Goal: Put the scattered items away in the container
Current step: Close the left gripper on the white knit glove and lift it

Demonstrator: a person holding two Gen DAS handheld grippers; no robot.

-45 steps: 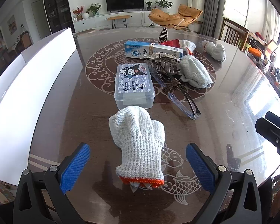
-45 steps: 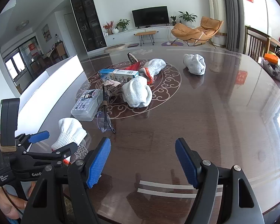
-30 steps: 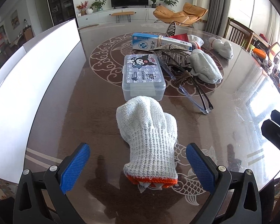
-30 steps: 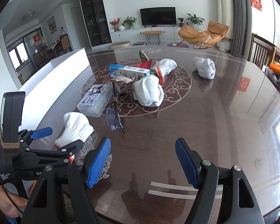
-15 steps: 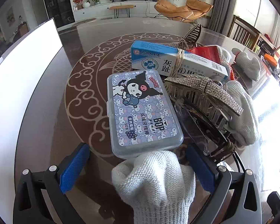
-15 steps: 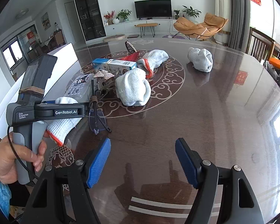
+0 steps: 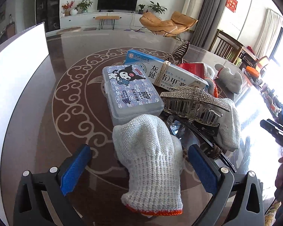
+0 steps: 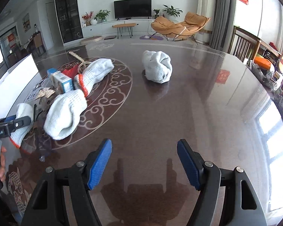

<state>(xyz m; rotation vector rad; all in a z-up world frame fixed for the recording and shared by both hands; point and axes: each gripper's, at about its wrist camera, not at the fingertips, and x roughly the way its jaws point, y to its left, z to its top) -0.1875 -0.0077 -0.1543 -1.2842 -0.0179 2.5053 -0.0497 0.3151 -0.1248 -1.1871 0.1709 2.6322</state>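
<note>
A white knit glove with an orange cuff [image 7: 151, 158] lies between the open fingers of my left gripper [image 7: 139, 166], its fingertips against a clear plastic box with a cartoon lid [image 7: 130, 92]. Beside the box are a rhinestone hair claw [image 7: 192, 101], a blue-white carton [image 7: 166, 71], glasses and more gloves [image 7: 228, 128]. My right gripper [image 8: 144, 163] is open and empty above bare table. A balled white glove [image 8: 157, 68] lies ahead of it; two more gloves [image 8: 66, 113] lie to its left.
The dark glossy round table [image 8: 179, 113] has a swirl inlay. A white panel [image 7: 15, 56] runs along its left edge. Cluttered shelves and chairs [image 8: 269, 71] stand past the right edge. The left gripper's body [image 8: 7, 127] shows at the right view's left edge.
My left gripper moved forward, pushing the glove up against the clear box and pile. My right gripper swung right and forward, so the balled glove now lies ahead.
</note>
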